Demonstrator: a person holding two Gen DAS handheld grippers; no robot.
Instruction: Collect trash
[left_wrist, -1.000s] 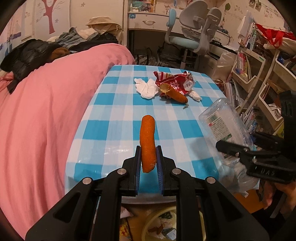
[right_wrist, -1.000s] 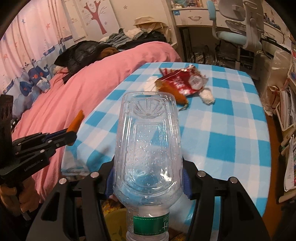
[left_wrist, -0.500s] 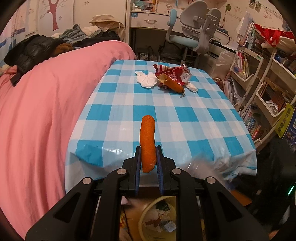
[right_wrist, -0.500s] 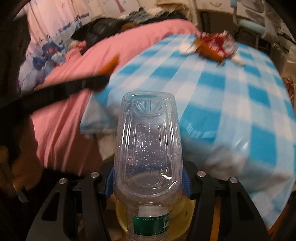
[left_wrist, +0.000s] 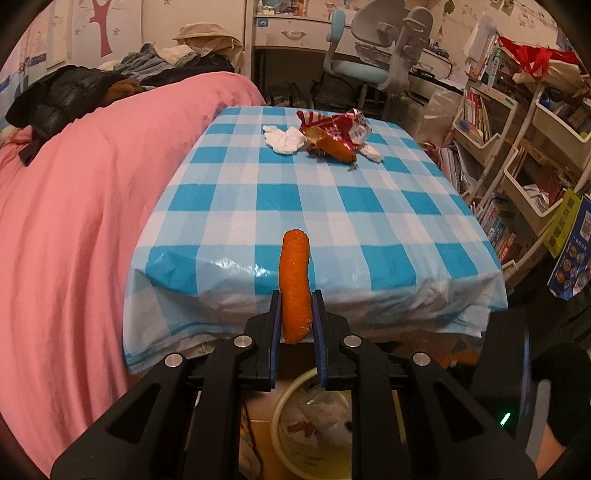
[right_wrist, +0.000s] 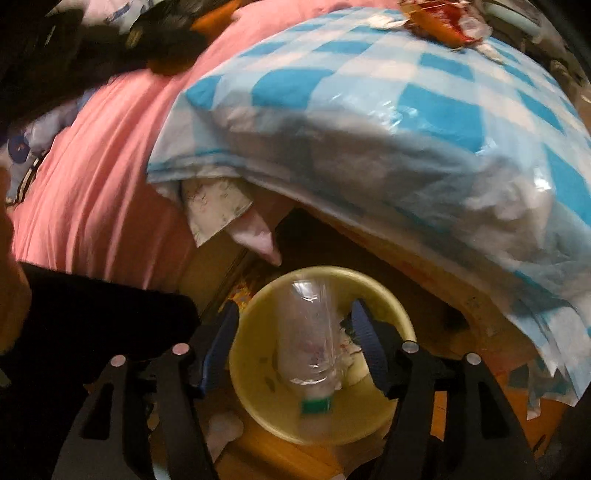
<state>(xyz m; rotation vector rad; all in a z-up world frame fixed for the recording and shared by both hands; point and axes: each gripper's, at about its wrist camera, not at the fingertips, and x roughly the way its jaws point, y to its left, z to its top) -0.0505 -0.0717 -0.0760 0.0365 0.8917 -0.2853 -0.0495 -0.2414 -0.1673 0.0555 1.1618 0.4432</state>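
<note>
The left gripper (left_wrist: 295, 314) has its fingers (left_wrist: 274, 321) pinched on a rough orange snack stick (left_wrist: 294, 284), long axis toward 12 o'clock, with the yellow bin (left_wrist: 284, 398) at 6 o'clock. The right gripper (right_wrist: 291, 347) is spread wide above that bin (right_wrist: 255, 391), with the clear ribbed plastic bottle (right_wrist: 308, 332) free between its fingers. The red wrapper (left_wrist: 334, 127) and tissues (left_wrist: 284, 138) remain on the checkered counter (left_wrist: 369, 221).

Pink bed (left_wrist: 74, 206) beside checkered table (left_wrist: 314, 206)

Orange snack stick (left_wrist: 294, 286) upright; clear plastic bottle (right_wrist: 309, 343) cap-down inside yellow bin (right_wrist: 258, 402).
</note>
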